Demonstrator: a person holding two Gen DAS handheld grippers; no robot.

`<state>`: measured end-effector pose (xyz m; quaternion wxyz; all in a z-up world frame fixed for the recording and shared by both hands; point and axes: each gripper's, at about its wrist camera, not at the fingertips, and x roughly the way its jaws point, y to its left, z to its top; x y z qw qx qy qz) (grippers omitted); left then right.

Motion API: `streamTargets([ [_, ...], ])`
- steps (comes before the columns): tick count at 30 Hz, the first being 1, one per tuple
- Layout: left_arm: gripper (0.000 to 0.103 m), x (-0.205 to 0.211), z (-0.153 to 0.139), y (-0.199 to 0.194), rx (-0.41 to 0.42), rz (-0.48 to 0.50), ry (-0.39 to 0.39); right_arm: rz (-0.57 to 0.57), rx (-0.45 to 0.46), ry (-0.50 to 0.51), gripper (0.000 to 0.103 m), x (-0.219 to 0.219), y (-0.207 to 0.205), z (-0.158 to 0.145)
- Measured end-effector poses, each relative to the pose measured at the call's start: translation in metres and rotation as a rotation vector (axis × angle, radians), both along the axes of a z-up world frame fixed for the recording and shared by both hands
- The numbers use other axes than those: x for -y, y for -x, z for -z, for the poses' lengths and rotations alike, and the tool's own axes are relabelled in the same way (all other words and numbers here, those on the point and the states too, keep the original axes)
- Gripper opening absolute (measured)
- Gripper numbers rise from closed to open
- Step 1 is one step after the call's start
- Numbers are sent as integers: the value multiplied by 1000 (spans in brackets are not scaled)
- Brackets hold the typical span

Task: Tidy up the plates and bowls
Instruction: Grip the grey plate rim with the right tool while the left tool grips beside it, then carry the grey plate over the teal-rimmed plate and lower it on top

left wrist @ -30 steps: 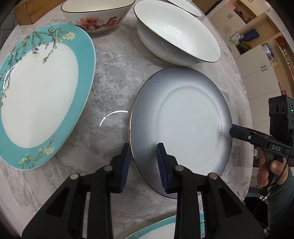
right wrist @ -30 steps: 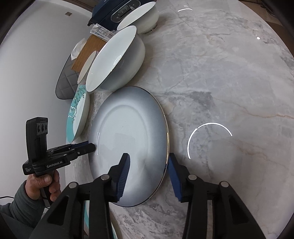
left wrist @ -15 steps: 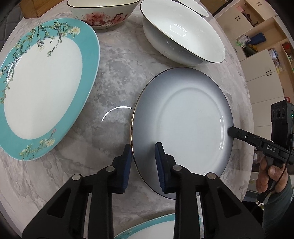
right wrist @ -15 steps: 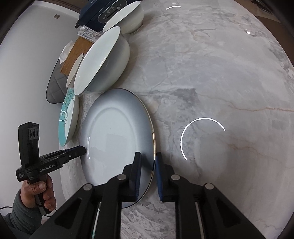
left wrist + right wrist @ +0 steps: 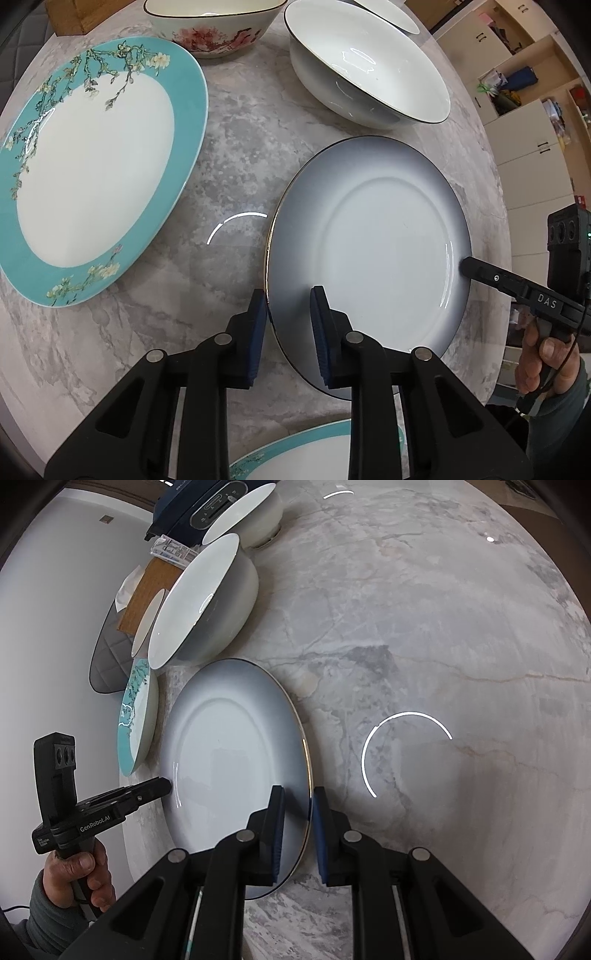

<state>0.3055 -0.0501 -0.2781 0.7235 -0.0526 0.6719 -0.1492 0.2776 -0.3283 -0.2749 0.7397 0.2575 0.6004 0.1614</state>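
A grey-shaded plate [image 5: 369,251] with a thin gold rim lies on the marble table [image 5: 240,129]. My left gripper [image 5: 288,332] is shut on its near-left rim, one pad outside the edge and one on the plate's face. My right gripper [image 5: 298,812] is shut on the opposite rim of the same plate [image 5: 236,760]. Each view shows the other tool at the plate's far edge: the right gripper [image 5: 466,266], and the left gripper [image 5: 165,786] held by a hand. Left of the grey plate lies a large teal-banded blossom plate [image 5: 92,166].
A white dark-rimmed bowl [image 5: 369,74] and a pink-flowered bowl [image 5: 214,29] stand behind the grey plate, with a wooden box [image 5: 74,14] at the back left. A second teal plate [image 5: 295,454] peeks in below. A smaller white bowl [image 5: 243,517] sits by a dark appliance [image 5: 184,513].
My right gripper's jaws, wide a second ago, have closed onto the grey plate's rim. The left jaws narrowed slightly on the other rim. Neither hand has shifted.
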Motion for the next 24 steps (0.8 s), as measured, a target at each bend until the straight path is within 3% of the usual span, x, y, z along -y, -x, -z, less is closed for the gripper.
streamTargets([
  [24,20,-9,-44,23,32,0,26,23,13,15,17,-2,20,-34],
])
